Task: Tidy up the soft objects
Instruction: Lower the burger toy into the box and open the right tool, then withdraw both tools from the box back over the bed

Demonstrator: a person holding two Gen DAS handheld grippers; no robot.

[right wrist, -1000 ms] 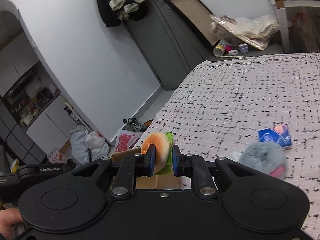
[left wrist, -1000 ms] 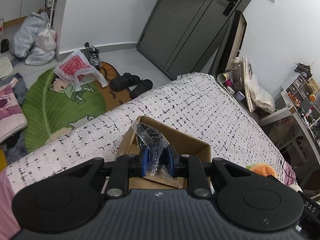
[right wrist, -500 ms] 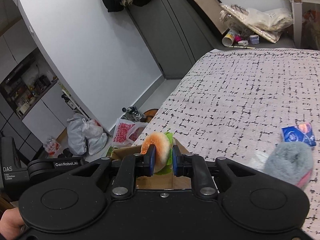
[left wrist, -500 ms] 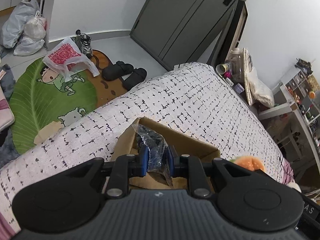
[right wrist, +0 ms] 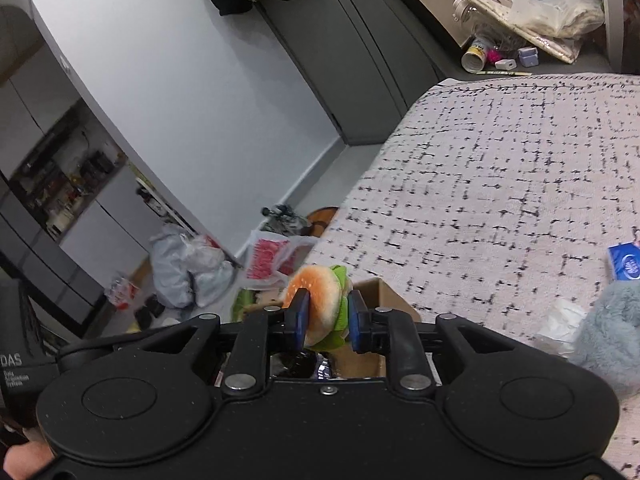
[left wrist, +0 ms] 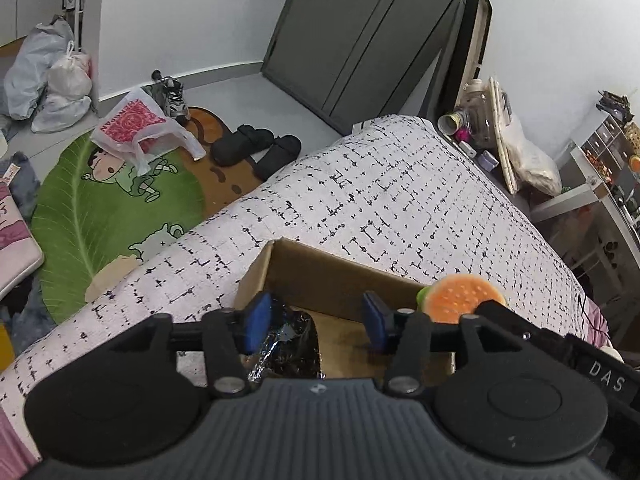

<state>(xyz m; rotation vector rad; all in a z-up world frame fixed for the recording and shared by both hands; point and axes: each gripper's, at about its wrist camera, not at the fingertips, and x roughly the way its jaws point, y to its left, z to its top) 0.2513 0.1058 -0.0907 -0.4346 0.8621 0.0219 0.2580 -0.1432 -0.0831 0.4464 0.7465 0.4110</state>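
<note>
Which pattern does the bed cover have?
The bed cover is white with short black broken lines forming a rough grid, clearest in the left wrist view.

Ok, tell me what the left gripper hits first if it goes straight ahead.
Probably the far wall of the cardboard box: the open left gripper points over the dark plastic-wrapped bundle lying inside. Depth is unclear.

White walls [left wrist: 180, 20], dark wardrobe [left wrist: 360, 32], green rug [left wrist: 80, 208]

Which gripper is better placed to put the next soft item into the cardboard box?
Right. The right gripper is shut on the plush burger just above the cardboard box. The left gripper is open and empty, its plastic-wrapped bundle lying in the box.
</note>
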